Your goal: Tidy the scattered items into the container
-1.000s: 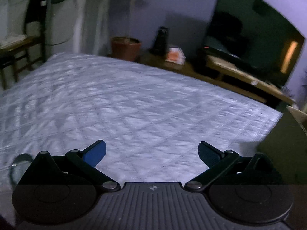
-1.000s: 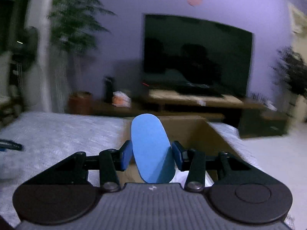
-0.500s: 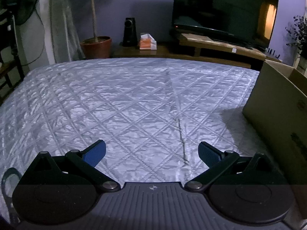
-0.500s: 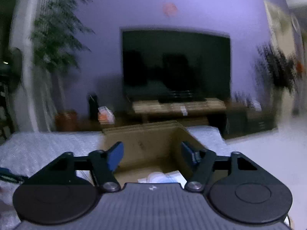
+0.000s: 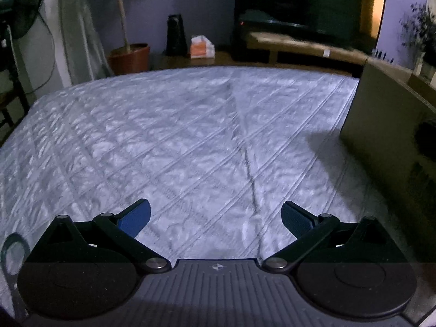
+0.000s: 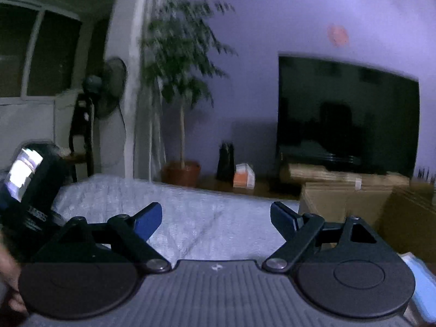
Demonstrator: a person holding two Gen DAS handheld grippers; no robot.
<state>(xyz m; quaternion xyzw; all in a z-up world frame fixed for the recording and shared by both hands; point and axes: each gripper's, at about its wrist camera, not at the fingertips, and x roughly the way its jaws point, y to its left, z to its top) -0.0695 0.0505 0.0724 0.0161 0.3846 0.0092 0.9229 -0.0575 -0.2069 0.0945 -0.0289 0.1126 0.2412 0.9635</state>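
Note:
My left gripper (image 5: 215,205) hangs open over the grey quilted bed cover (image 5: 163,141), nothing between its blue pads. The cardboard box (image 5: 387,136) stands on the bed at the right edge of that view. A dark ring-shaped thing (image 5: 13,248) lies at the lower left edge. My right gripper (image 6: 216,207) is low over the bed, its jaws opening and empty. The box (image 6: 340,199) is to its right. A light blue thing (image 6: 421,286) shows at the lower right edge; I cannot tell whether it lies inside the box. The other gripper's body (image 6: 27,185) is at the far left.
Beyond the bed's far edge stand a potted tree (image 6: 181,171), a black speaker (image 6: 226,160), an orange and white tissue box (image 6: 244,179), a low wooden bench (image 5: 305,46) and a large dark TV (image 6: 346,114). A standing fan (image 6: 109,87) is at the left.
The right gripper was shut on a blue oval thing over the box; it let go, opened wide and swung left and down toward the bed. The left view rolled level, bringing the box to its right.

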